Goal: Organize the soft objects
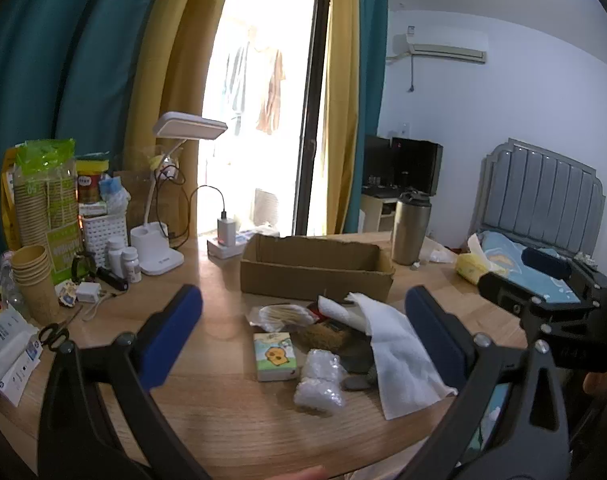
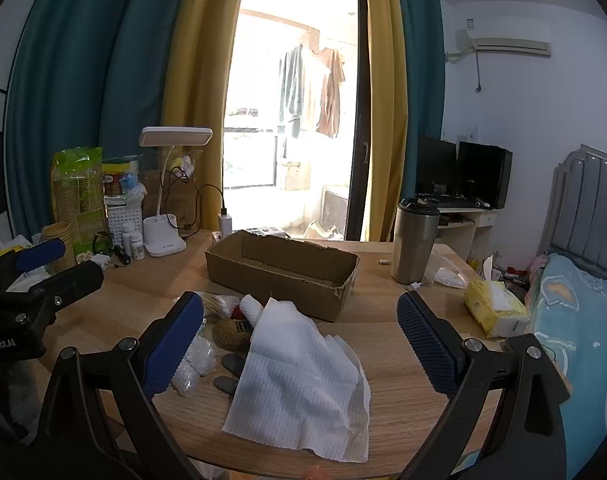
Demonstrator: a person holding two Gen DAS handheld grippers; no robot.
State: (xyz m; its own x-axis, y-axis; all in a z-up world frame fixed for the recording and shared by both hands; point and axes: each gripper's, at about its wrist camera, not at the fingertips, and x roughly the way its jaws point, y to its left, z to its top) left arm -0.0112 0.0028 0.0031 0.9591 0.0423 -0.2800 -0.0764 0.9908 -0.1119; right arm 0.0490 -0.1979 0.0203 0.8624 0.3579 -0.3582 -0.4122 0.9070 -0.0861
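Both grippers spread wide, nothing between the pads: left gripper [image 1: 303, 340], right gripper [image 2: 299, 340], each tilted slightly down over the table [image 2: 403, 360]. White paper towel [image 2: 303, 384] lies flat under the right one, over a pile with a bubble-wrap bag [image 1: 319, 384] and tissue pack [image 1: 274, 356]. Open cardboard box [image 2: 281, 276] just behind. Steel tumbler [image 2: 415, 240] right, lamp [image 2: 165, 216] left, bed [image 2: 579, 320] beside the table.

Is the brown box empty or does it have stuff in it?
Empty, as far as the pictures show. The cardboard box is open on top, and the right wrist view shows only bare brown inside. The soft things lie on the table before it.
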